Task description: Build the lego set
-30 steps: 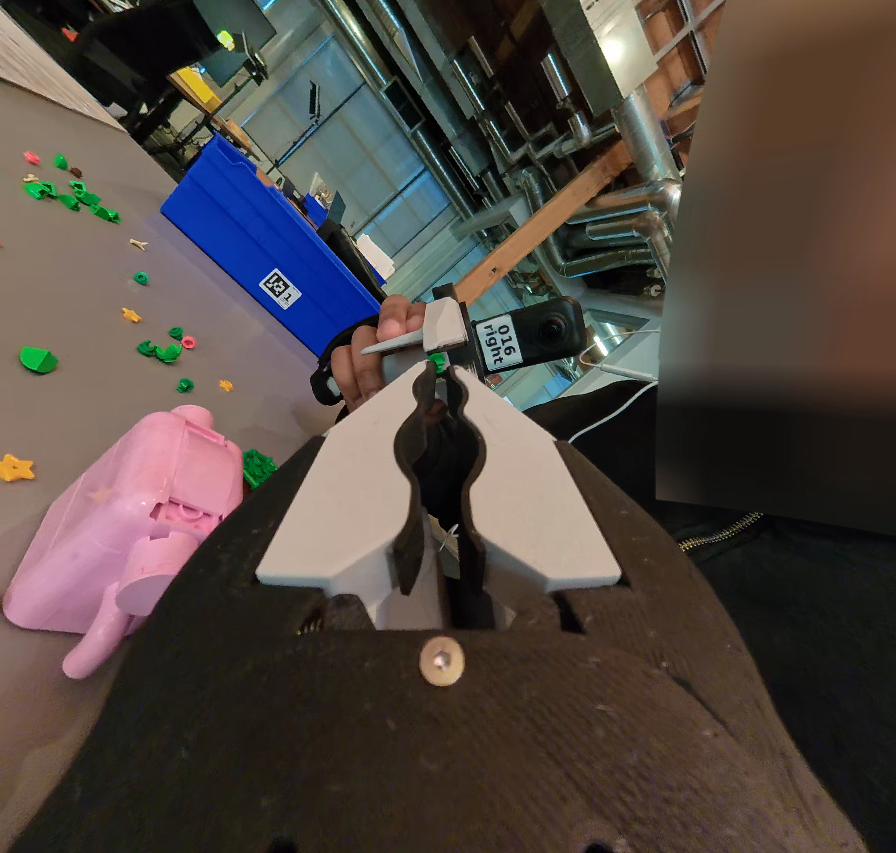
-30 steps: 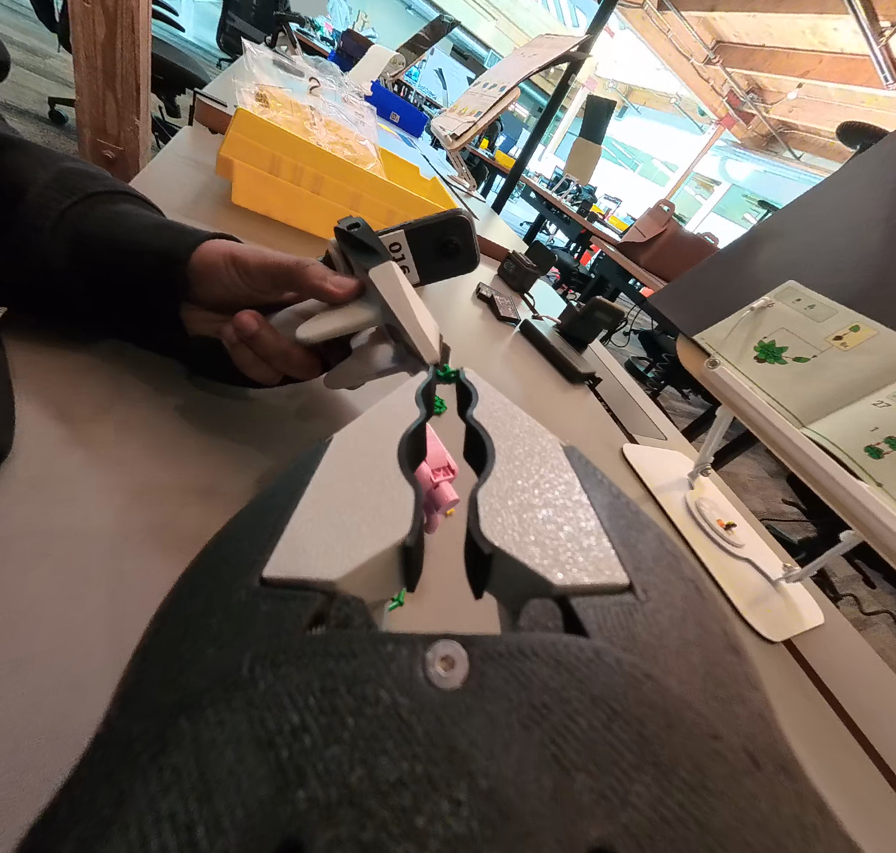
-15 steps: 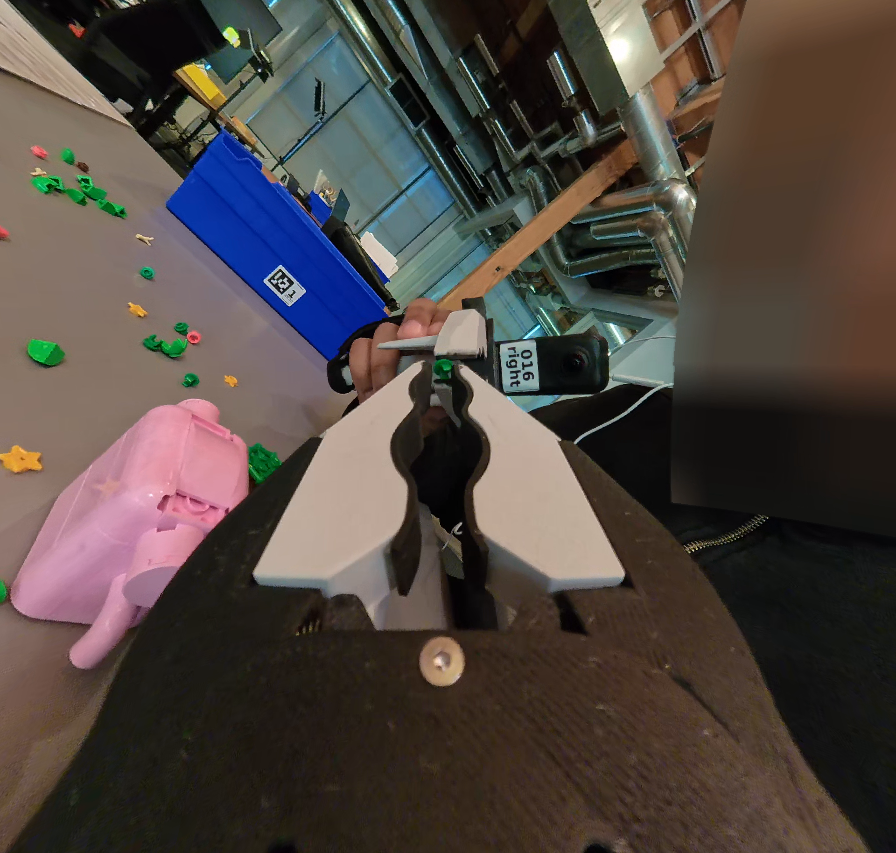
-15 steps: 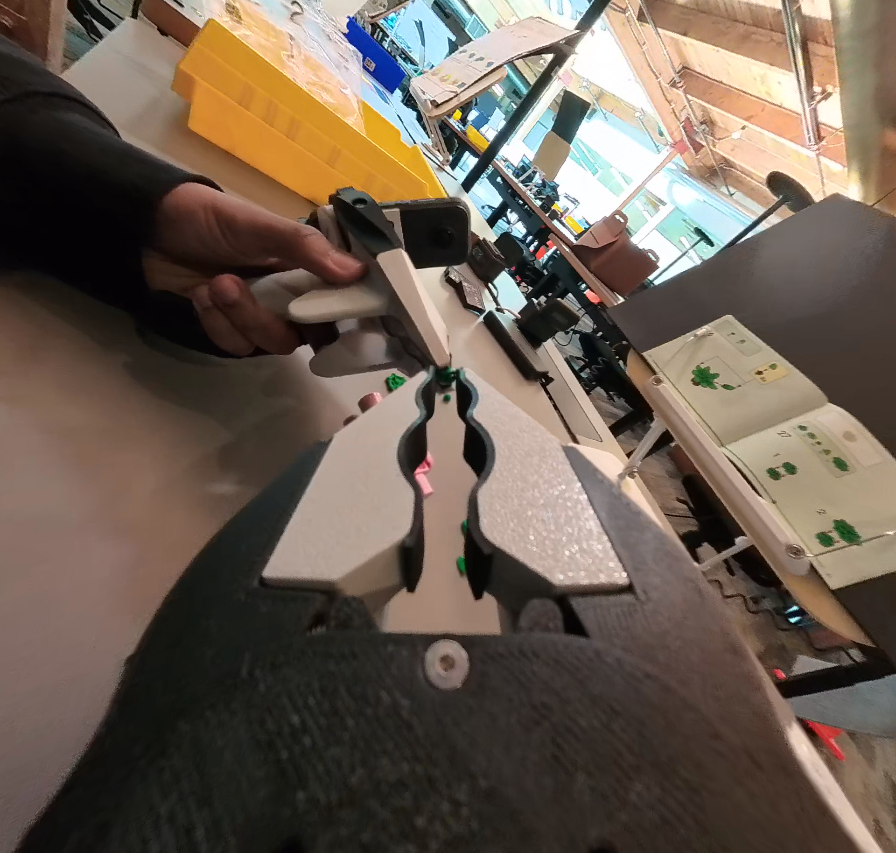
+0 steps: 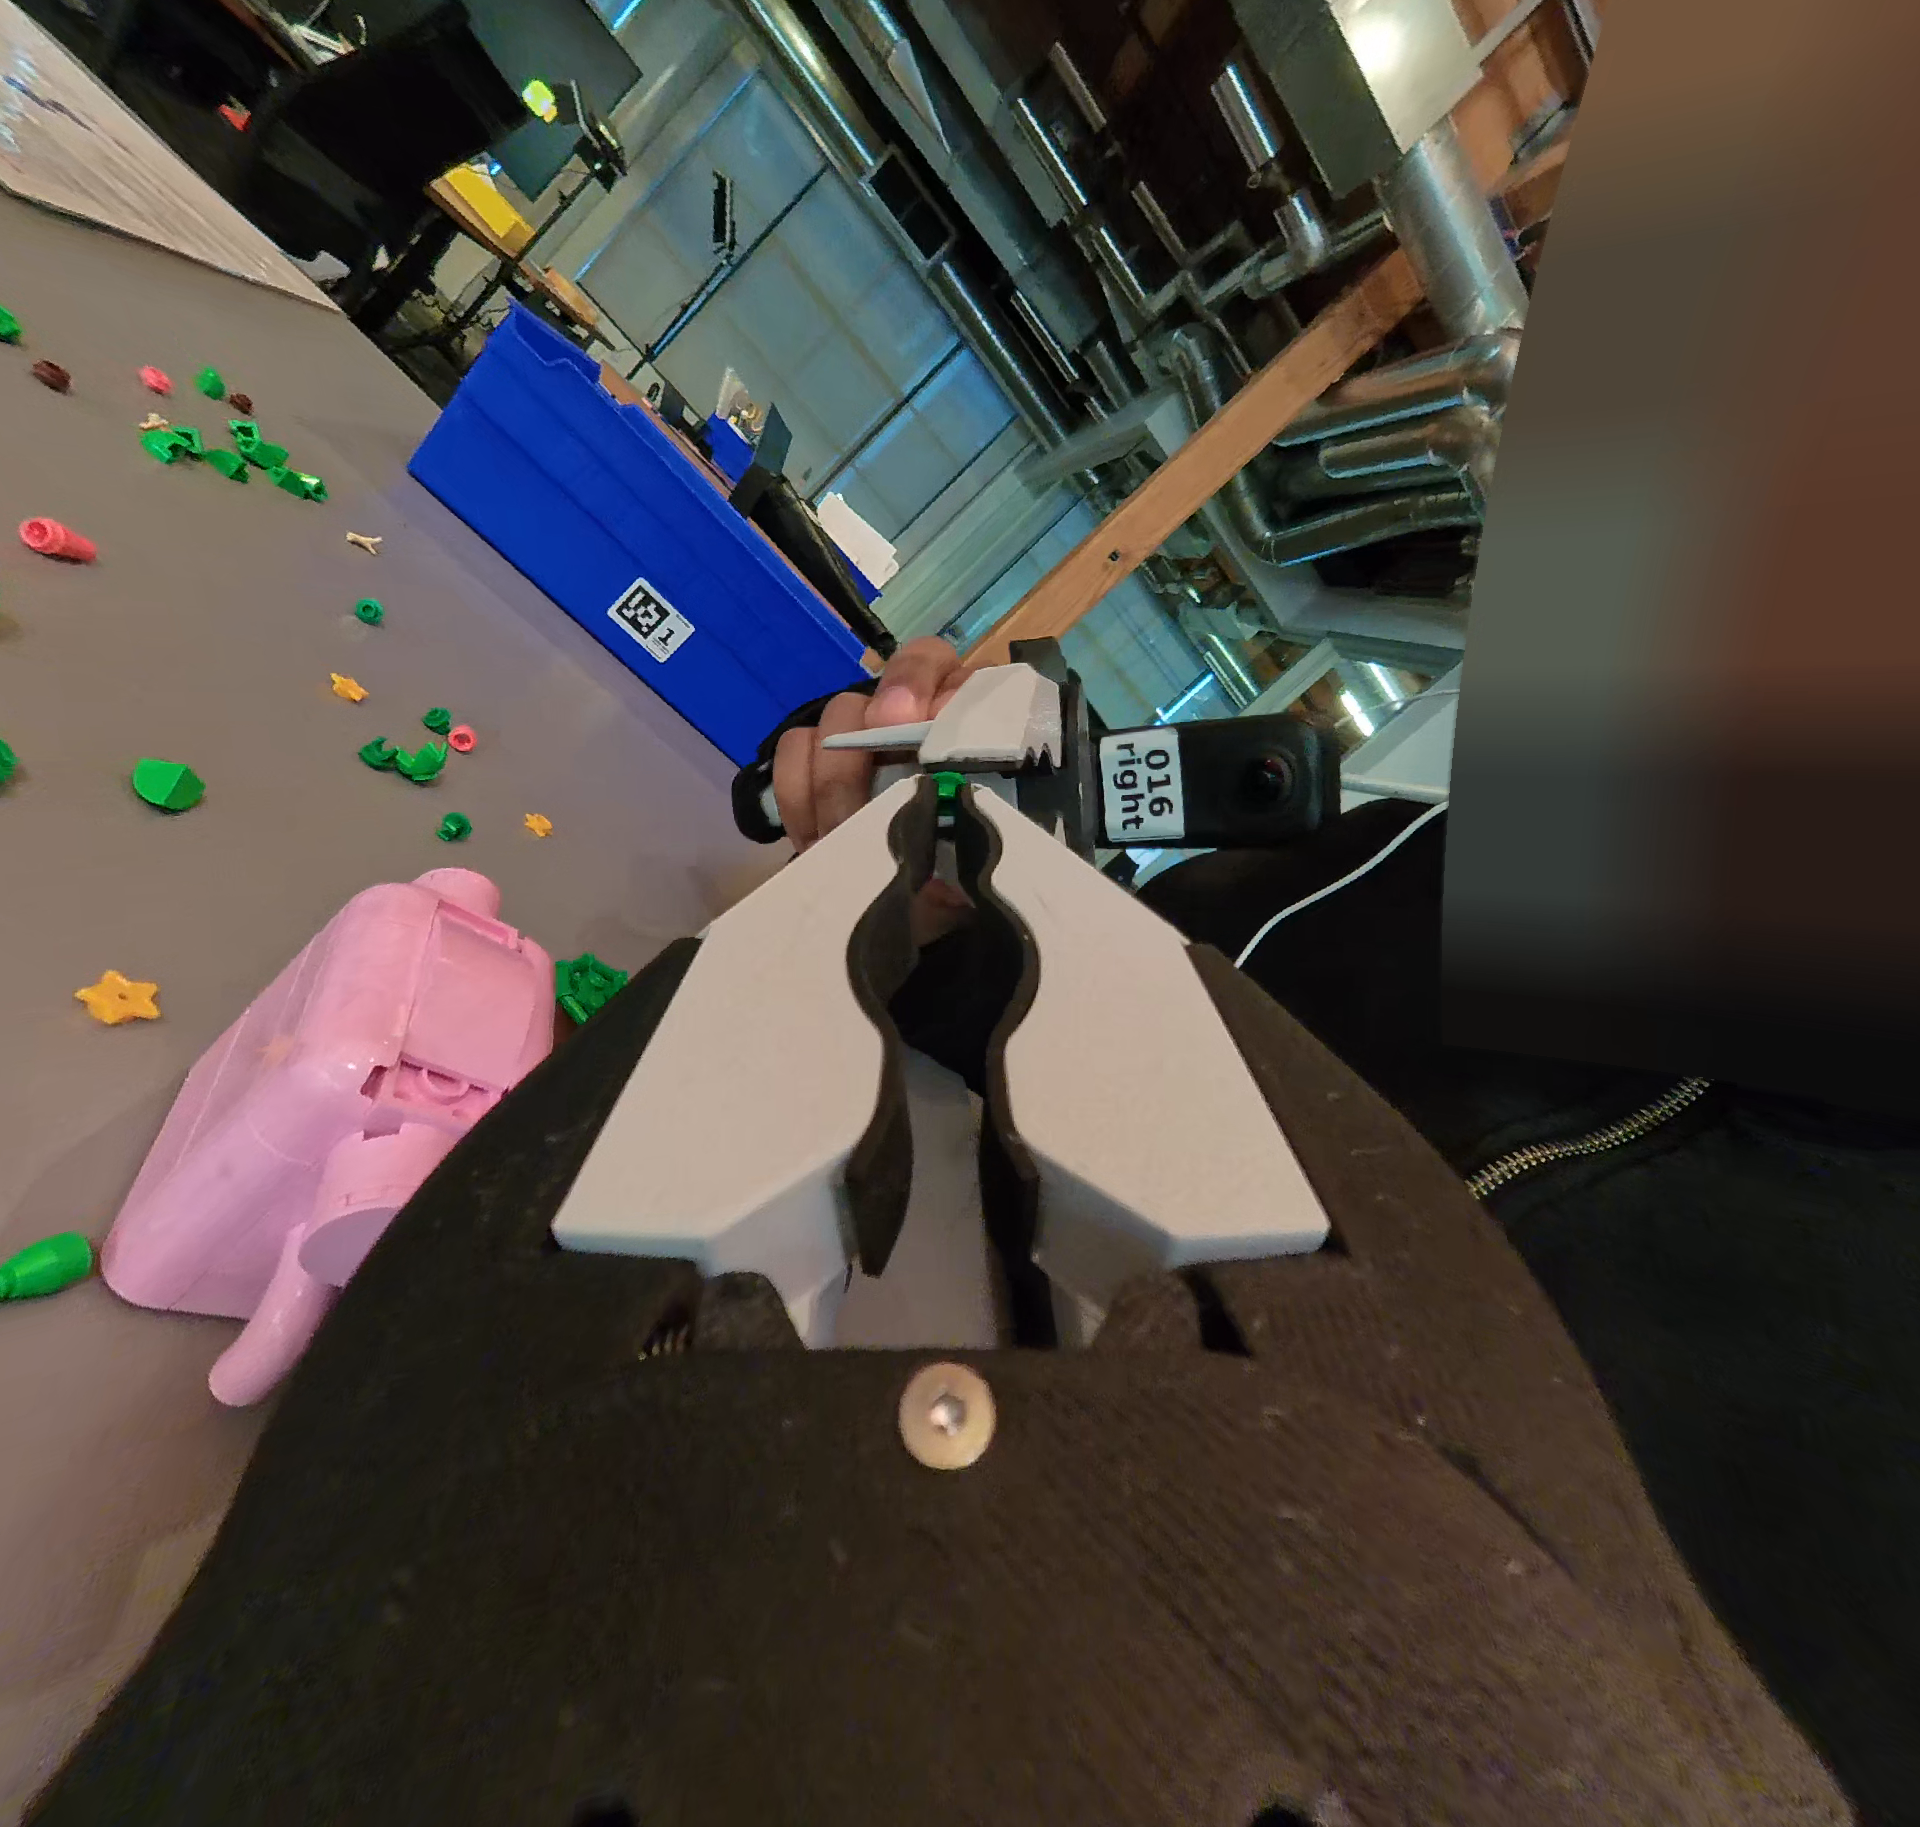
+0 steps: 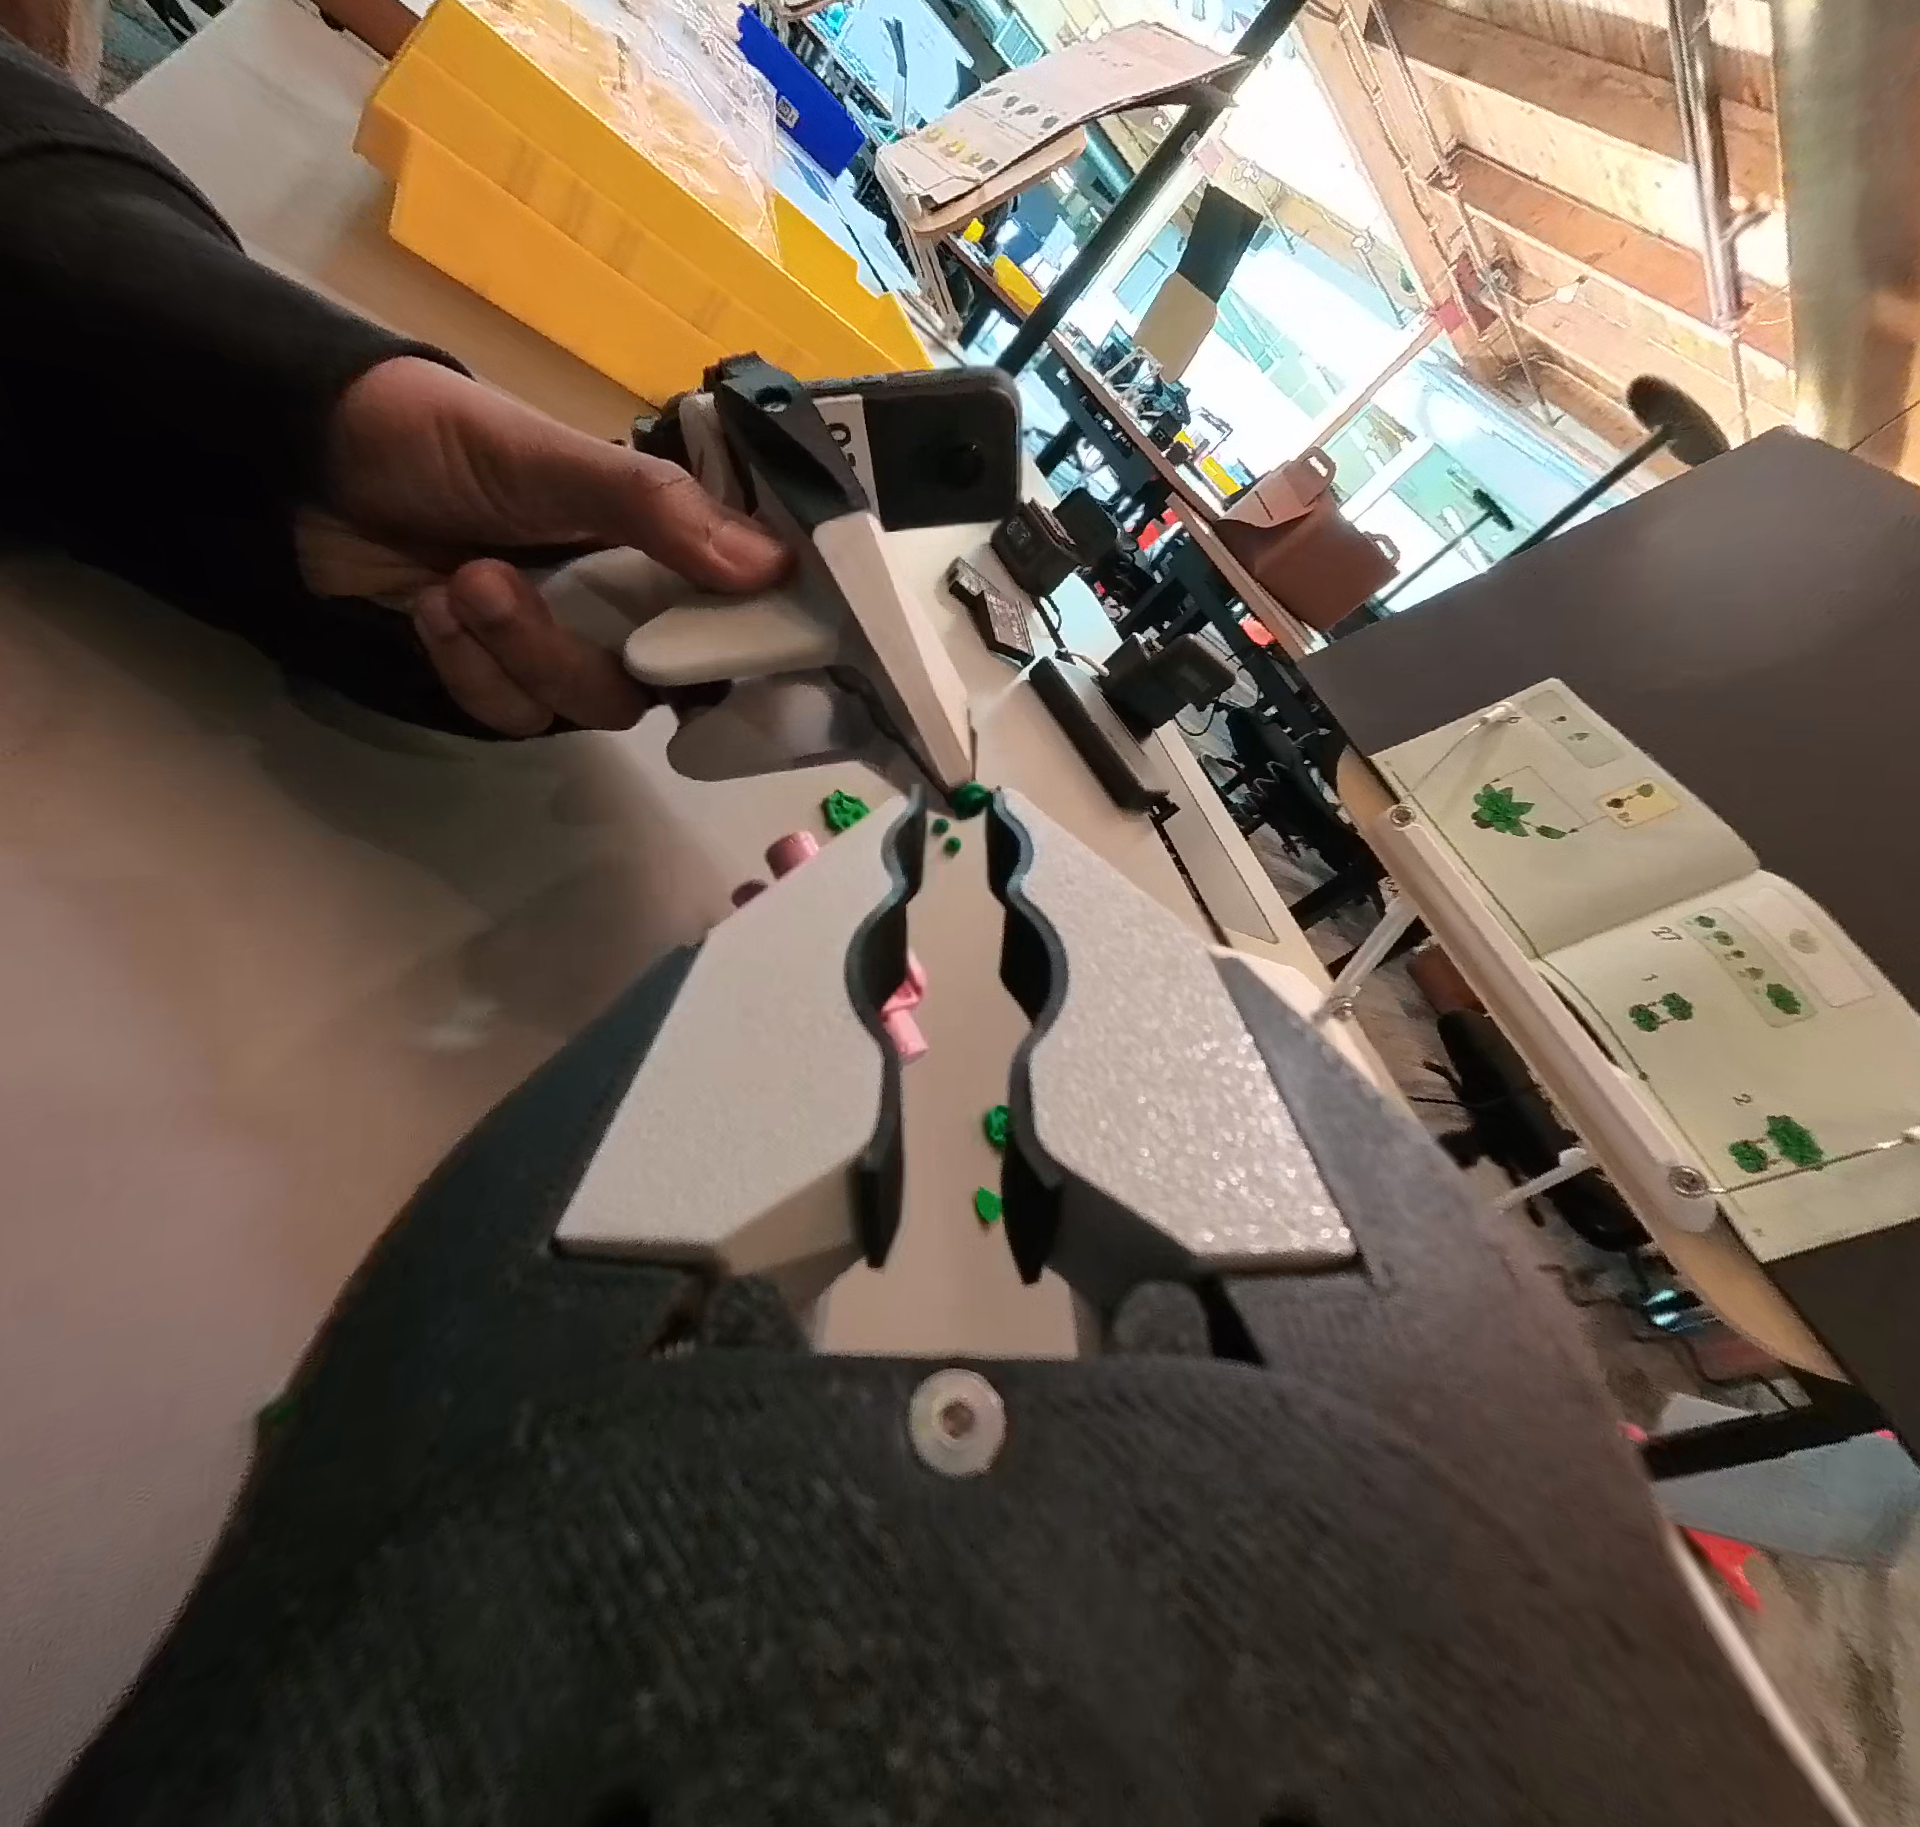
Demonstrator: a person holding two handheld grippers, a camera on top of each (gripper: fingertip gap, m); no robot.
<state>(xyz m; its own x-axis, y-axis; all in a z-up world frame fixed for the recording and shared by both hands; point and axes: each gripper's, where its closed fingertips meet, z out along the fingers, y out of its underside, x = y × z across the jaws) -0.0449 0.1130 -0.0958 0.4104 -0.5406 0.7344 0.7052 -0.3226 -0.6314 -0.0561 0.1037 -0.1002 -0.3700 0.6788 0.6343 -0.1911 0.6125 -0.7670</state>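
Green piece (image 5: 943,786), tiny, was pinched at the very tip of my left gripper (image 5: 940,809), fingers closed on it, held in the air above and to the right of the pink case (image 5: 343,1081).

Change: half a second ago my right gripper (image 6: 956,809) had its tips nearly together around that same green piece. Now its fingers had spread apart, with a clear gap from tip to base. The piece sat in that gap, close to one tip, and met the point of the left gripper there. I couldn't tell if it still touched my right finger.

Left gripper hadn't changed its grip. It stayed clamped and tilted the same way, and only the view shifted a little.

My read: handover or re-grip done, and the left one now carried the piece alone. Either the small join was finished or the right was freed to fetch the next part.

The pink case lay on its side on the grey table (image 5: 260,873), untouched. Loose green, pink and yellow bits (image 5: 166,783) were scattered beyond the pink case, on its far side. One green cone lay just beside its near end. The instruction booklet (image 6: 1662,946) stood open, well apart from the pink case.

Risk: the piece was held only at the fingertip edge, so it could slip.
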